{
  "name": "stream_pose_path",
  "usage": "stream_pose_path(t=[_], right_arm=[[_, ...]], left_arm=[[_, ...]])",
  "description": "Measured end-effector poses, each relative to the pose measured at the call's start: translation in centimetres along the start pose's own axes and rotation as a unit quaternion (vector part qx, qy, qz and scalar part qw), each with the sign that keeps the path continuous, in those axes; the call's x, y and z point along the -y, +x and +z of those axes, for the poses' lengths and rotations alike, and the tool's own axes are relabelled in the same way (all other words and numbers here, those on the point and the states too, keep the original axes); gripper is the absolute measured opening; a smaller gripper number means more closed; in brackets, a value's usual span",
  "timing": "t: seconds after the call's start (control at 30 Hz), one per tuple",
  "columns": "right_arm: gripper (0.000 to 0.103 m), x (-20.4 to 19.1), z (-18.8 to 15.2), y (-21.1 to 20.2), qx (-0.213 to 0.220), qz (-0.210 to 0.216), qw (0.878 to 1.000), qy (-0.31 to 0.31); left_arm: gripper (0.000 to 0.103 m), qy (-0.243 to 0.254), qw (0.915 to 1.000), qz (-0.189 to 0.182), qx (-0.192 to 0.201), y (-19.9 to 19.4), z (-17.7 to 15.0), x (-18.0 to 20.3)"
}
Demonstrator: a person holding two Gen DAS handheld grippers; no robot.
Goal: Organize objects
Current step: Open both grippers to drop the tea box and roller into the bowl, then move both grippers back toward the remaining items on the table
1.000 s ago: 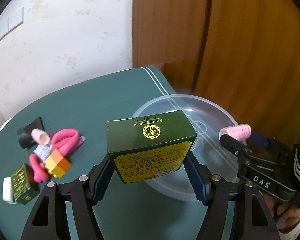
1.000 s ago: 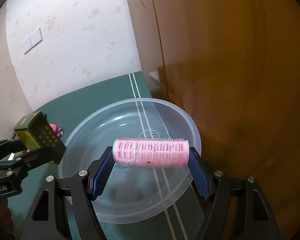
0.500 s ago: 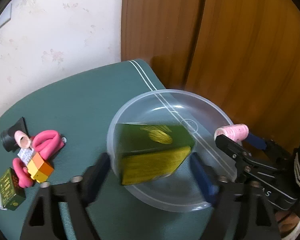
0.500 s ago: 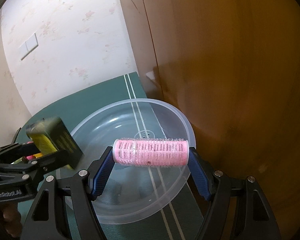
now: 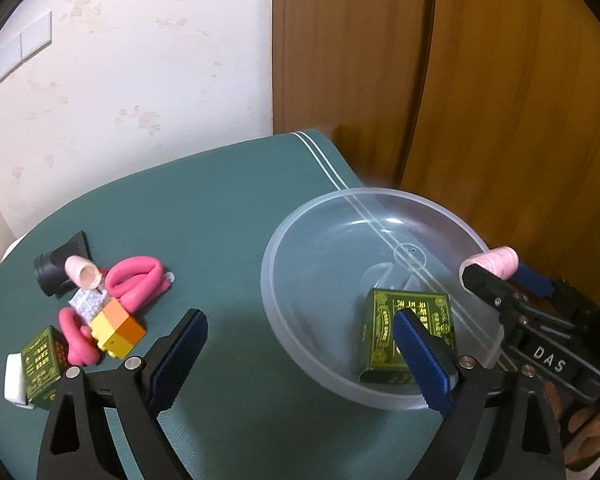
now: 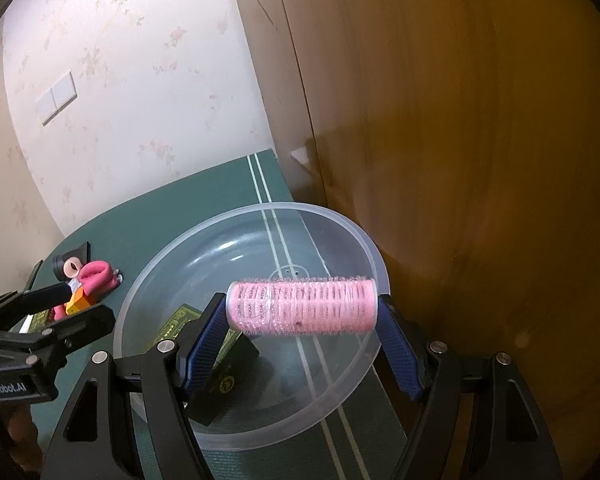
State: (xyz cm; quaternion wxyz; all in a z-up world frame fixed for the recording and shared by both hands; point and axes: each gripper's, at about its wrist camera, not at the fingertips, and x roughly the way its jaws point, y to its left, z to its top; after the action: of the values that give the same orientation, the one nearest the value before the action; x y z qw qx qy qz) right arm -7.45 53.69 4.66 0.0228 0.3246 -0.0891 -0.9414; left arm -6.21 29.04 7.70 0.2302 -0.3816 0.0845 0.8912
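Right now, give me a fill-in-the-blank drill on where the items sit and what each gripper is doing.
1. The large green and yellow cardboard box lies inside the clear plastic ____.
2. The right gripper is shut on a pink hair ____.
3. The left gripper has nothing between its jaws, which are ____.
4. The orange and yellow block rests on the ____ mat.

Missing words: bowl; roller; opening; green

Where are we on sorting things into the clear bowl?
Done: one green box lies in the clear bowl, and the left claw is opening, empty. In hand: the right claw grips a pink hair roller above it. Left: the pile on the mat.
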Motion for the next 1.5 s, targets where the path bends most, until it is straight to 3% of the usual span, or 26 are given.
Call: stream_pose_path(t=[0.2, 0.93, 1.5], right_arm=[[0.081, -0.3, 0.2, 0.1, 0.004, 0.003, 1.0, -0.002], [0.081, 0.0, -0.1, 0.0, 0.013, 0.008, 1.0, 0.004], [0.081, -0.1, -0.4, -0.2, 0.032, -0.023, 0.999, 0.007]], left_arm=[[0.102, 0.003, 0.9998, 0.015, 0.01, -0.7, -0.7, -0.1], [0.102, -0.035, 0.9984, 0.044, -0.001, -2.2, -3.0, -2.7], [0.102, -0.092, 0.9929, 0.076, 0.002, -4.3, -5.0, -8.7]])
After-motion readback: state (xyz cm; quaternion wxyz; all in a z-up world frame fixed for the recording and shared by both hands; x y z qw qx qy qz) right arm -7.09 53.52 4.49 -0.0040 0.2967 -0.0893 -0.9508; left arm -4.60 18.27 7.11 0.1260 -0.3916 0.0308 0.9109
